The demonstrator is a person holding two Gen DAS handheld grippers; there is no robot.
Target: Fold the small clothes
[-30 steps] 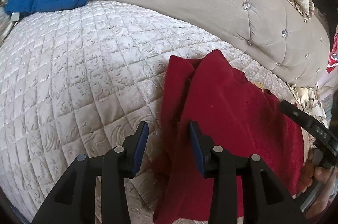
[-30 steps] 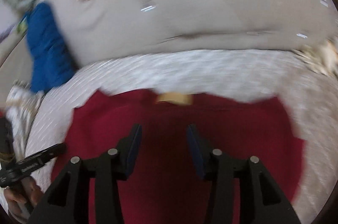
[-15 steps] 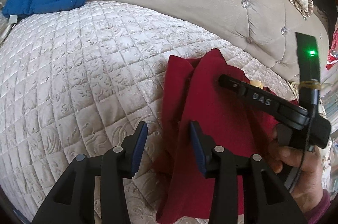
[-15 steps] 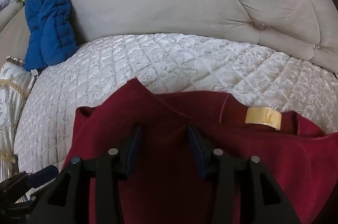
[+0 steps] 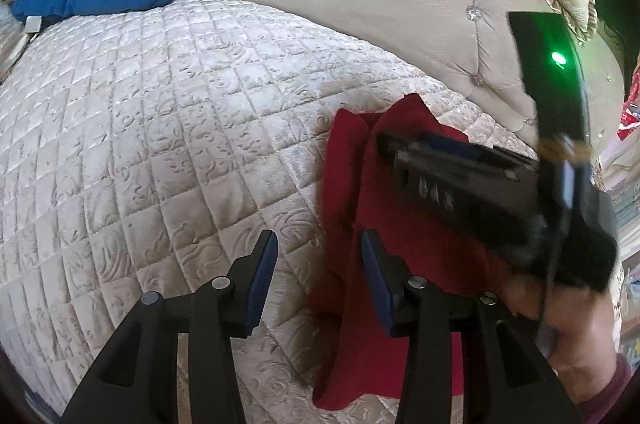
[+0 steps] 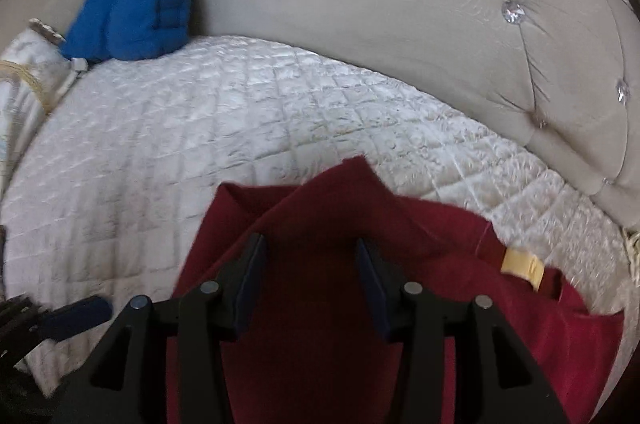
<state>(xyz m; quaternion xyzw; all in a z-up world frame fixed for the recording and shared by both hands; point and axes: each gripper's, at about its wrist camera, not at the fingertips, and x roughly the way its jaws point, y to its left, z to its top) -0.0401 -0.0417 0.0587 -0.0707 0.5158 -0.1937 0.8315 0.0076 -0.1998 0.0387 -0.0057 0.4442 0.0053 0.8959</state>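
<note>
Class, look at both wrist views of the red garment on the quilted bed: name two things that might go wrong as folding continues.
1. Both the left gripper and right gripper are open, holding nothing; the red garment has bunched layers, so a grip may catch only one.
2. The right gripper reaches across in front of the left gripper; they might collide.
</note>
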